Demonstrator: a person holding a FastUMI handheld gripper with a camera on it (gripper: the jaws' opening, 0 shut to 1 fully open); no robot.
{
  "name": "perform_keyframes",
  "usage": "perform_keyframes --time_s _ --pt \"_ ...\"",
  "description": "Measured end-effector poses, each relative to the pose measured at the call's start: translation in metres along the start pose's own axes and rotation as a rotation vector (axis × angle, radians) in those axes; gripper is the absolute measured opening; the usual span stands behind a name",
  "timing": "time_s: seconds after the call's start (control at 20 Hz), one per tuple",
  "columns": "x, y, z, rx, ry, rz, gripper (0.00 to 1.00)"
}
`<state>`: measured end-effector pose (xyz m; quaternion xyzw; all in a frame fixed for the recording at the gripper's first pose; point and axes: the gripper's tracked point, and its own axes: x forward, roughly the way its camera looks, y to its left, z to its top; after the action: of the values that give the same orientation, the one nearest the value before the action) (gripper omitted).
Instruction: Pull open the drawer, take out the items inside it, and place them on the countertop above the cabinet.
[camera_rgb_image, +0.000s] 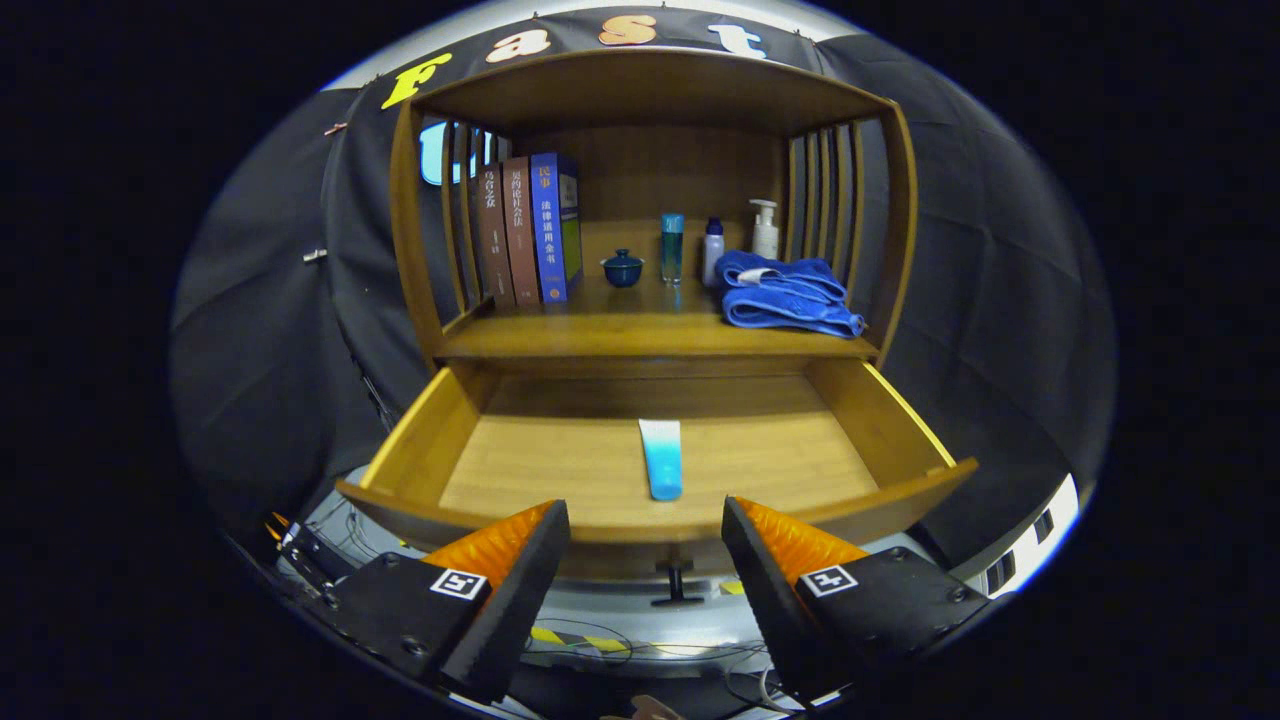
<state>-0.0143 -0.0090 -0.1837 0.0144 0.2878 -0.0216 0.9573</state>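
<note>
Gripper view: the drawer (655, 470) of the wooden cabinet (650, 110) stands pulled well out, its front rail just ahead of the fingertips and its small dark handle (676, 582) below the rail, between the two fingers. The gripper (645, 525) is released, its fingers spread wide and holding nothing; the orange-backed pads sit on either side of the drawer's middle. Inside the drawer lies one item, a blue and white tube (661, 458), flat on the drawer floor, lengthwise toward the back, near the middle and apart from all the walls. No other item can be seen in the drawer.

Above it the countertop (640, 330) carries three upright books (525, 230) at the left, a small blue lidded cup (622, 268), a slim blue bottle (671, 247), a small white bottle (712, 250), a pump bottle (765, 230) and folded blue towels (785, 292) at the right.

Judging by this, the opening step looks done and the taking-out is in hand. The next move calls for reaching over the front rail, dropping the fingers astride the tube across its narrow width, closing, then lifting it to the bare wood at the countertop's front, ahead of the cup.
</note>
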Motion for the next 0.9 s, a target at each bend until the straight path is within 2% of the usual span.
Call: perform_keyframes --time_s 0.15,0.3,0.5,0.7,0.9 --pt "0.04 -0.006 0.019 0.023 0.086 0.0 0.98" --pt "0.084 -0.02 0.02 0.01 0.179 -0.047 0.98" --pt "0.131 -0.016 -0.001 -0.011 0.353 -0.033 0.99" --pt "0.164 -0.021 -0.019 -0.014 0.486 -0.058 0.99" --pt "0.184 -0.03 -0.034 0.048 0.61 -0.081 0.99"
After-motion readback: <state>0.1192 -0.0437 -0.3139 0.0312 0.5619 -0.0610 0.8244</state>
